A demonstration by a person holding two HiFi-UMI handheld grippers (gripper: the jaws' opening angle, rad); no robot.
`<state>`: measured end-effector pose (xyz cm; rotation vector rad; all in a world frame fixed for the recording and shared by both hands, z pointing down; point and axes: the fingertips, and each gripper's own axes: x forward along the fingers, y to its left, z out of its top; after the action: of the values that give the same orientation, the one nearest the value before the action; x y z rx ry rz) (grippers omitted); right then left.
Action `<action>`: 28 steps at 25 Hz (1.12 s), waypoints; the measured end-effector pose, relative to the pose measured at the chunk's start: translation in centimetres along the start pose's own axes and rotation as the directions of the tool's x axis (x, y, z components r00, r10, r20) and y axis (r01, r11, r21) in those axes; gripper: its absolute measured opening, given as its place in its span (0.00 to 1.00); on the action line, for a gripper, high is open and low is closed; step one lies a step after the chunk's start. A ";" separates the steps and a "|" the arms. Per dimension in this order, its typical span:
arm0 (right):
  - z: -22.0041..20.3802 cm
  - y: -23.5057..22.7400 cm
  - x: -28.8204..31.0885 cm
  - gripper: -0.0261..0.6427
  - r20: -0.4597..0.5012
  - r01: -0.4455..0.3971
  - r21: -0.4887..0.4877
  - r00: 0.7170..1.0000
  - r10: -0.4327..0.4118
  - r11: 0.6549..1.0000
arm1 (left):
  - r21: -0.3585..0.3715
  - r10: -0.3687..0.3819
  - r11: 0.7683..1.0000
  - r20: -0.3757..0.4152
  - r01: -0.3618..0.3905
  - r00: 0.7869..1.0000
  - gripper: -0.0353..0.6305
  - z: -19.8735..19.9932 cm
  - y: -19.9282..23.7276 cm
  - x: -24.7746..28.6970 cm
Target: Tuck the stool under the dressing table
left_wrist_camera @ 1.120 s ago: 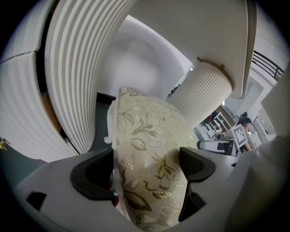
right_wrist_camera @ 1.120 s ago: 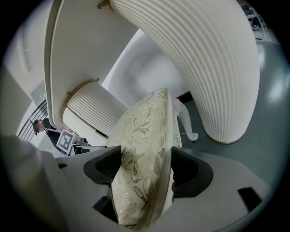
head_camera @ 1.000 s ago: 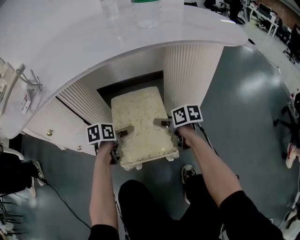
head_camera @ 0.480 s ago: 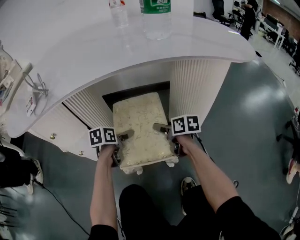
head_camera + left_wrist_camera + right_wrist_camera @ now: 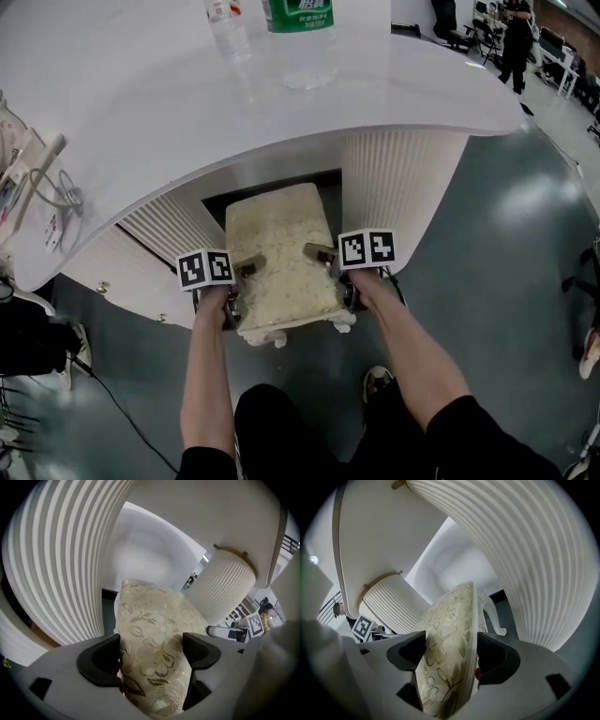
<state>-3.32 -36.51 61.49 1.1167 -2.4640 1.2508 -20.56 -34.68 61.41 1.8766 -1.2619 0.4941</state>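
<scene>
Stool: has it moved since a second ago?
Yes. The stool has slid deeper under the dressing table: its near edge now sits closer to the foot of the fluted pedestal beside it.

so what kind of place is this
Probably an open office or lab hall, not a bedroom: a white dressing table and cushioned stool stand on a glossy grey floor, with office chairs and a standing person in the background.
</scene>
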 end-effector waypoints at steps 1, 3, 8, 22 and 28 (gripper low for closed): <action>0.2 0.0 0.1 0.48 0.001 -0.002 -0.004 1.000 0.002 1.000 | -0.006 0.001 1.000 0.005 -0.001 1.000 0.67 0.1 0.1 0.0; 0.5 0.0 0.2 0.48 0.003 -0.004 -0.007 1.000 0.004 1.000 | -0.013 0.002 1.000 0.011 -0.002 1.000 0.67 0.2 0.1 0.2; 0.4 -0.6 0.4 0.48 0.010 -0.017 0.007 1.000 0.017 1.000 | 0.000 0.017 1.000 0.010 -0.017 1.000 0.67 0.5 0.0 0.5; 2.6 -1.5 1.9 0.48 0.038 -0.052 0.022 0.998 0.051 0.998 | 0.016 0.039 0.999 0.041 -0.039 0.998 0.67 3.0 0.5 1.9; 3.3 -1.8 2.5 0.48 0.052 -0.066 0.025 0.997 0.065 0.997 | 0.026 0.045 0.999 0.057 -0.047 0.997 0.67 3.9 0.8 2.5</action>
<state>-3.27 -41.01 61.61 1.0961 -2.5482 1.2924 -20.63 -39.33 61.12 1.8996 -1.3441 0.4886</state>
